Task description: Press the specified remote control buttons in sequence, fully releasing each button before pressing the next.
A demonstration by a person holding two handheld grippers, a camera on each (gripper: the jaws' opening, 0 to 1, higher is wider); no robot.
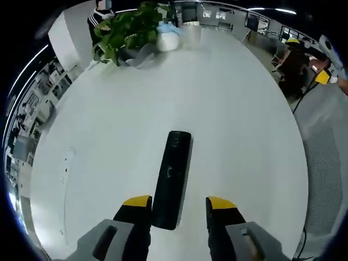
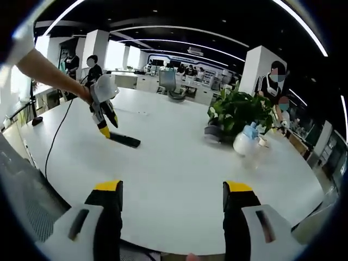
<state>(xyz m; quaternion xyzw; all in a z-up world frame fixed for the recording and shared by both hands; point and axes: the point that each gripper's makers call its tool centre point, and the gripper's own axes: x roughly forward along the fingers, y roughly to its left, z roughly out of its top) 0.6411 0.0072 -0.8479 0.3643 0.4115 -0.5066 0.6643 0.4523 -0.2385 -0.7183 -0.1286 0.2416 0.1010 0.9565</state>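
Observation:
A long black remote control (image 1: pixel 172 176) lies flat on the white table (image 1: pixel 228 109), its near end between the yellow-tipped jaws of my left gripper (image 1: pixel 179 206), which stands open just above the table. In the right gripper view the same remote (image 2: pixel 125 140) lies far off at the left, with the left gripper (image 2: pixel 106 126) angled down over its near end, held by a person's hand. My right gripper (image 2: pixel 171 190) hangs open over the table's near edge, nothing between its jaws.
A potted green plant (image 2: pixel 239 111) and a white spray bottle (image 2: pixel 246 140) stand at the table's right side; the plant (image 1: pixel 128 32) also appears at the far end. A black cable (image 2: pixel 57 141) runs over the table edge. Several people stand behind.

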